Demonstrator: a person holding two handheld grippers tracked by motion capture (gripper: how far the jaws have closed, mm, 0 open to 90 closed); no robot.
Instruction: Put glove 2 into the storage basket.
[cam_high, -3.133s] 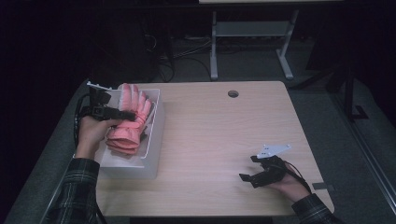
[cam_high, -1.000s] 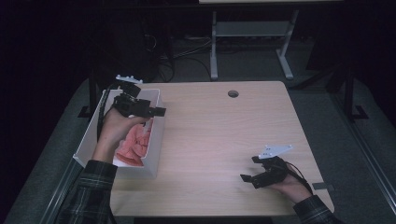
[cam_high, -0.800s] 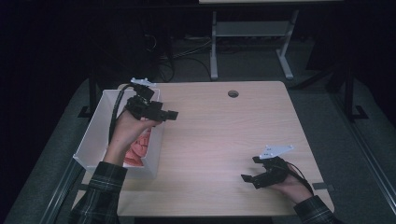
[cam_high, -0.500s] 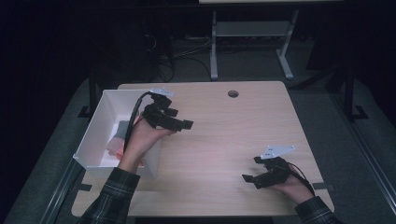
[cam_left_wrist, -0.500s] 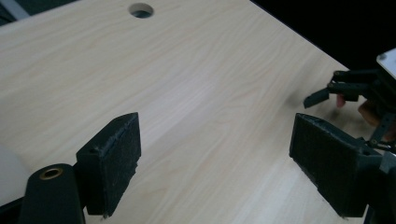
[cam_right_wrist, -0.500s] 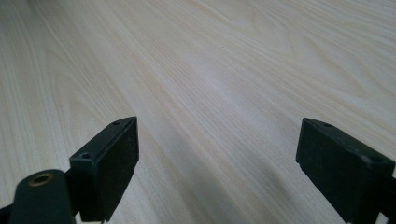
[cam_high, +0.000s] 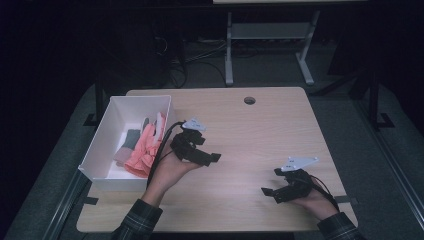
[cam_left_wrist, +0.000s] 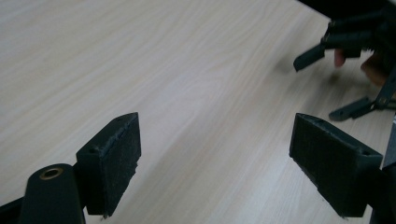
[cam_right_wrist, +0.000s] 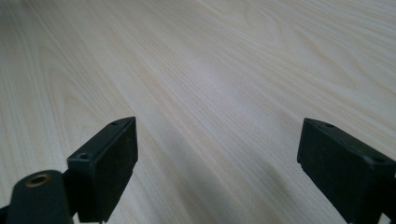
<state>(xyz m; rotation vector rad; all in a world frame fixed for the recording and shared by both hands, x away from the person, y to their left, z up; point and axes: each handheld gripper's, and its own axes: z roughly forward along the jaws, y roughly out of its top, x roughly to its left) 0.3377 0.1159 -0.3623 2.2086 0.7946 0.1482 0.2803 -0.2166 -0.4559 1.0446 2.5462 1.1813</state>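
A pink glove (cam_high: 145, 147) lies in a white bin (cam_high: 95, 155) at the table's left edge, with a grey glove-like piece (cam_high: 131, 139) beside it. My left gripper (cam_high: 207, 151) hangs just right of the bin, over bare tabletop. In the left gripper view it (cam_left_wrist: 215, 154) stands open with only wood between the pads. My right gripper (cam_high: 271, 182) rests low near the front right of the table. It is open too (cam_right_wrist: 217, 154), nothing between its pads. It also shows far off in the left gripper view as the other gripper (cam_left_wrist: 345, 46).
The light wooden table (cam_high: 250, 135) has a round cable hole (cam_high: 249, 100) near its far edge. A metal stand (cam_high: 265, 45) and cables sit on the dark floor behind the table.
My left gripper has left the bin and swung right and down over the table, empty. The pink glove now lies uncovered in the bin. The right gripper has stayed put.
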